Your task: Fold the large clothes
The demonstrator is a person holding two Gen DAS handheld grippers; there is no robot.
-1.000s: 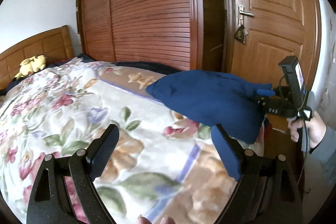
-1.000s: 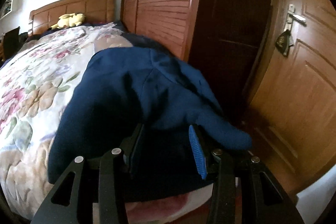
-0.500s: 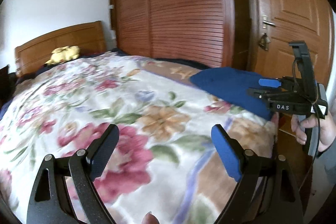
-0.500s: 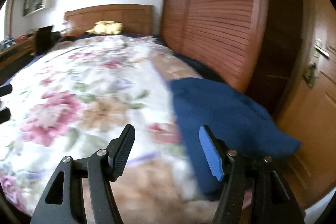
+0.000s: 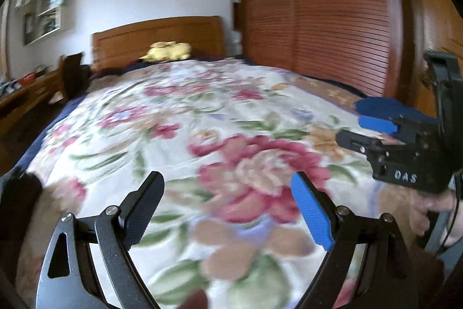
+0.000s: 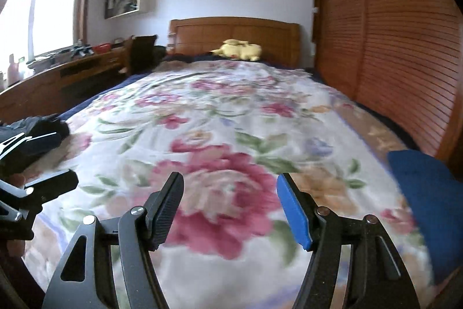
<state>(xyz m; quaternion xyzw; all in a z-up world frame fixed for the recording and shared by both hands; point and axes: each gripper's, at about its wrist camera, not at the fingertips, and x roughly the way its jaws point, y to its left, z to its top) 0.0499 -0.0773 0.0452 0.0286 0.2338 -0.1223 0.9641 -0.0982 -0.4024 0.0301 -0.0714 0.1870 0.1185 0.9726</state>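
Observation:
A folded blue garment (image 6: pixel 425 193) lies at the bed's near right corner; in the left wrist view only a strip of the blue garment (image 5: pixel 385 106) shows behind the other tool. A pile of dark clothes (image 6: pixel 31 135) sits at the bed's left edge, and the dark clothes (image 5: pixel 17 193) are blurred in the left wrist view. My left gripper (image 5: pixel 228 199) is open over the floral blanket (image 5: pixel 202 112), holding nothing. My right gripper (image 6: pixel 230 193) is open and empty too, well left of the blue garment. Each view catches the other tool: right gripper (image 5: pixel 351 123), left gripper (image 6: pixel 66 157).
The floral blanket (image 6: pixel 231 106) covers the whole bed. A yellow plush toy (image 6: pixel 238 49) rests by the wooden headboard (image 6: pixel 234 32). A slatted wardrobe (image 6: pixel 405 48) lines the right side. A desk (image 6: pixel 58 74) with clutter runs under the window on the left.
The right gripper let go of the blue garment and opened. Both grippers swung left, from the blue garment and door toward the middle of the bed and the dark pile.

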